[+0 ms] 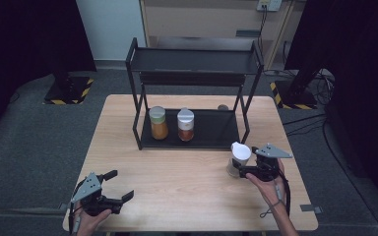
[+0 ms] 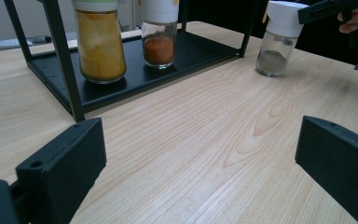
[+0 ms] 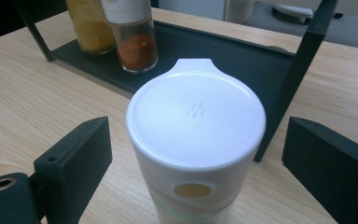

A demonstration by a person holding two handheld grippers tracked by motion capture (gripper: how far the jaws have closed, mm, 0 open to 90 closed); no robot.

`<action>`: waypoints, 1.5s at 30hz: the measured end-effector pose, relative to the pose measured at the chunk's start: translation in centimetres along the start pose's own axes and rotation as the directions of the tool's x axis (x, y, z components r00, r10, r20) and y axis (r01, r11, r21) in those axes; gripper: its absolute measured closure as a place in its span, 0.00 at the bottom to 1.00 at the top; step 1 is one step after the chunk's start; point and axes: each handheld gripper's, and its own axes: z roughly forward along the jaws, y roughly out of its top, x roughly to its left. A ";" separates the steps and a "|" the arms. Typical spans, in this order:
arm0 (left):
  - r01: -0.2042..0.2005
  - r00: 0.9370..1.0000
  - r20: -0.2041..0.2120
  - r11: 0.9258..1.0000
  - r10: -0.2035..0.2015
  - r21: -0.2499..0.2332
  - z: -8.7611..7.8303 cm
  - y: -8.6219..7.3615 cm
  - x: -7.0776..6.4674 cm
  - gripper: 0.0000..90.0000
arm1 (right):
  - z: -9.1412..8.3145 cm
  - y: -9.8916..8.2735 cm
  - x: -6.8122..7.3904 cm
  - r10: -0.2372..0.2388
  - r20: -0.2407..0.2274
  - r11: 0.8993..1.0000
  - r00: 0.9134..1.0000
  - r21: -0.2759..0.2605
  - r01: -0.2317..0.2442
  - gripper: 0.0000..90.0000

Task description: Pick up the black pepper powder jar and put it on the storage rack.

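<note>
Right gripper around the white-capped shaker, not clamped yet.
We see the shaker upright on the surface, just off the rack's front right corner, between our jaws with gaps both sides (pads clear). Left gripper released, holding nothing, near the front left edge.

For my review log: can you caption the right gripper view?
Right gripper with open black jaws either side of a white-lidded glass spice jar on the wooden table, black metal rack behind.
</note>
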 end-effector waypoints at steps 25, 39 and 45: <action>-0.002 1.000 0.000 1.000 0.002 -0.001 0.0 0.0 0.0 0.01 | 1.5 -0.4 0.8 -0.037 0.030 0.999 0.999 -0.002 0.037 0.35; -0.002 1.000 -0.001 1.000 0.002 0.000 0.0 0.0 0.0 0.01 | 0.8 0.9 1.1 -0.048 0.009 0.999 0.999 -0.008 0.048 0.35; -0.001 1.000 0.001 1.000 0.001 -0.001 0.0 0.0 0.0 0.01 | 1.1 2.1 1.5 -0.053 -0.019 0.999 0.998 -0.003 0.053 0.35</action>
